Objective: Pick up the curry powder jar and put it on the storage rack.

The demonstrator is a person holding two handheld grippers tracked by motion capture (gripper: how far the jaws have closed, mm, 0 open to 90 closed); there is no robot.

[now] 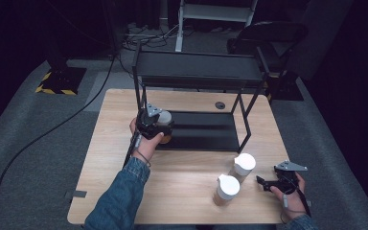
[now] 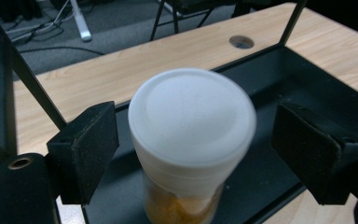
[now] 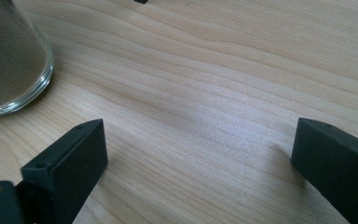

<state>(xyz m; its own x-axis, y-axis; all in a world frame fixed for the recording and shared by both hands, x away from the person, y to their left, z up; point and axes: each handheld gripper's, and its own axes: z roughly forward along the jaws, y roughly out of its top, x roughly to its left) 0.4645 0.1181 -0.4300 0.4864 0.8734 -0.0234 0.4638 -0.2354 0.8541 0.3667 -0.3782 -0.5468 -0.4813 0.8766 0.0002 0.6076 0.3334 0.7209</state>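
On the black metal rack's lower shelf (image 1: 206, 132), one white-lidded clear jar of orange pieces (image 2: 191, 140) set down between the parted left claw (image 2: 193, 154), two lidded jars (image 1: 235, 177) waiting on the wooden table (image 1: 182, 191) beside the open, empty right claw (image 3: 200, 158).

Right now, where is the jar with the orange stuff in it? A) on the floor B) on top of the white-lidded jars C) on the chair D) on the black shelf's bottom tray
D: the jar stands on the black shelf's bottom tray, between the open left claw.
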